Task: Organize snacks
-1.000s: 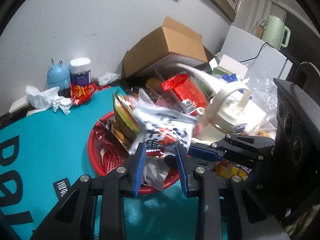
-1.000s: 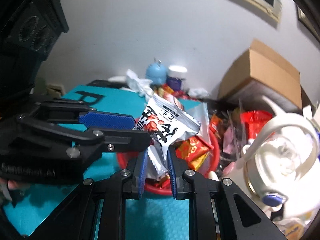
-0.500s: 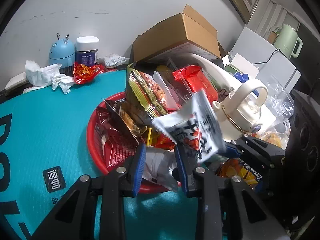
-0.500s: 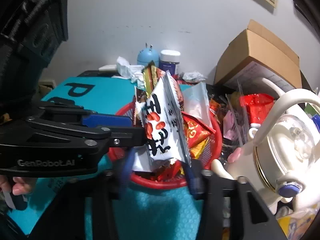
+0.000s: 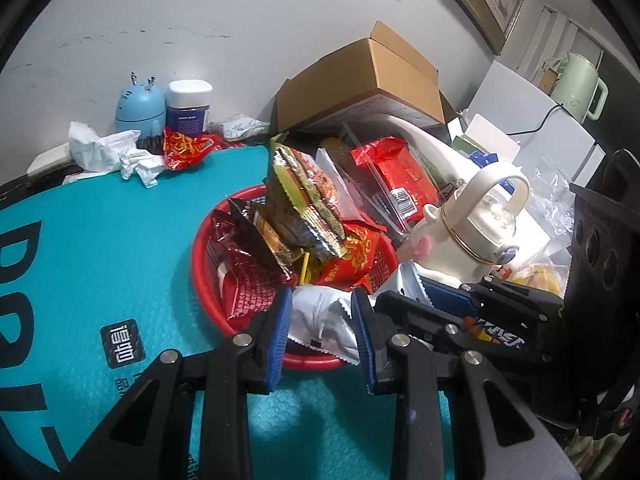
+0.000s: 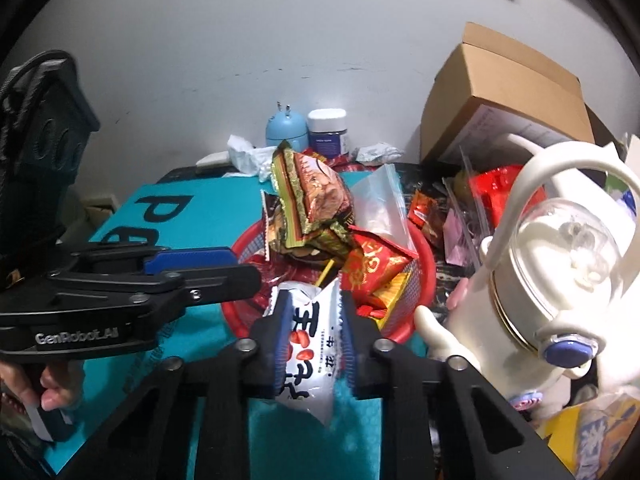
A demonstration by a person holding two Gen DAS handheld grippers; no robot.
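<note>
Peanut bag (image 6: 310, 344), light, crinkly, slippery, lies at the basket's (image 6: 424, 280) 6 o'clock rim between my right gripper's (image 6: 313, 346) part-open jaws; grab its flat middle. My left gripper (image 5: 320, 332) gapes empty.

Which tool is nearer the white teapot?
Right. The right tool, with the peanut packet between its fingers, sits just beside the teapot. The left tool is farther, over the red basket's near rim.
</note>
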